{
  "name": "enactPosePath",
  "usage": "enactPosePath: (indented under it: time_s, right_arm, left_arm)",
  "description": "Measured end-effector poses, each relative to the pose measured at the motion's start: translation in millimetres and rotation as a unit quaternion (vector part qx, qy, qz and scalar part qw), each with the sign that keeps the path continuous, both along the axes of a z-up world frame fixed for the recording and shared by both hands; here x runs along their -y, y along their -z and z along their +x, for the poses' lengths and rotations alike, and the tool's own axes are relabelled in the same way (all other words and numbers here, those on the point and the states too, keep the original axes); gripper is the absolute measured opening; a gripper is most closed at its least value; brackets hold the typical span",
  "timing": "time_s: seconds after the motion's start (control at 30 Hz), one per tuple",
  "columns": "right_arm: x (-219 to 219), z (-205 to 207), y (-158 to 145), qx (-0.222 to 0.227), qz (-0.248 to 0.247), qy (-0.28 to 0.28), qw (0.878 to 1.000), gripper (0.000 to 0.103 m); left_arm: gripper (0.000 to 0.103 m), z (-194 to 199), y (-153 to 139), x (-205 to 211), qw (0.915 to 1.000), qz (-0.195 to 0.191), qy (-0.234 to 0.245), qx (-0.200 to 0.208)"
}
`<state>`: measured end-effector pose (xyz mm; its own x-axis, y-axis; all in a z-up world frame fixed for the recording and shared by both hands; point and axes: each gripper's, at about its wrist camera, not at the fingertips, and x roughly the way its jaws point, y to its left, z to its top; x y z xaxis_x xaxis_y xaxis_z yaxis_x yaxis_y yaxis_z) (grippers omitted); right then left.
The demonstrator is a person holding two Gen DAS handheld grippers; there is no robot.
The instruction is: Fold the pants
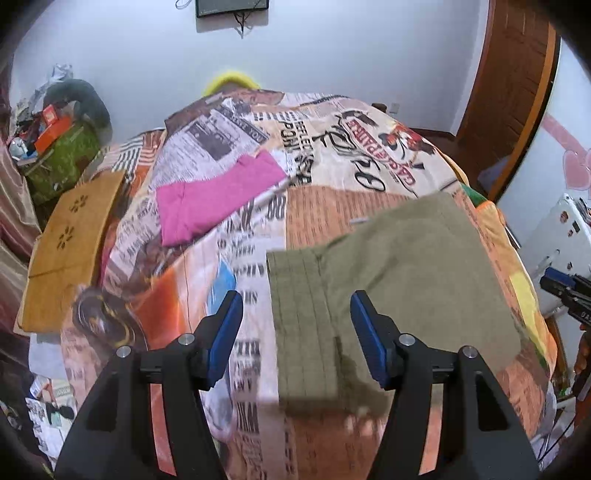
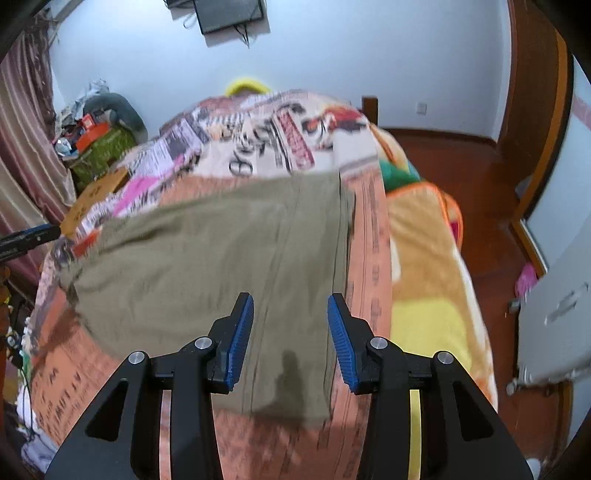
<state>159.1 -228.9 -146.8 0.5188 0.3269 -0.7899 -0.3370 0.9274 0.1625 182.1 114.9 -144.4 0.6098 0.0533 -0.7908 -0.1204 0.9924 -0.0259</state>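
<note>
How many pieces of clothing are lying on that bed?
2: the olive pants lie flat near the grippers, and a folded pink garment lies farther up the bed. Others may be hidden.

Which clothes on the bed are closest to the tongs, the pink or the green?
The green pants; the pink garment lies farther up the bed.

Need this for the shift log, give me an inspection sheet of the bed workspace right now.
Surface: bed under a newspaper-print cover, blanket along one side.
Job's things: olive pants folded flat on the cover.
Clutter: pink garment, cardboard, heaped green box.
Grippers: left gripper open above the pants; right gripper open above them, nothing between the pads.
Cables: wires hang under the wall screen.
Surroundings: white wall, wooden door, curtain.
</note>
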Motion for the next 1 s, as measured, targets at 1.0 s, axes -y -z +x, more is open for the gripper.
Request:
enactPosePath:
  time_s: [1.0]
  right_arm:
    - [-21,201,87,-0.045,-0.019,-0.003,0.999,0.044]
  left_arm:
    - [0.069,103,100,-26,0.9949,-0.036,-0.008,-0.094]
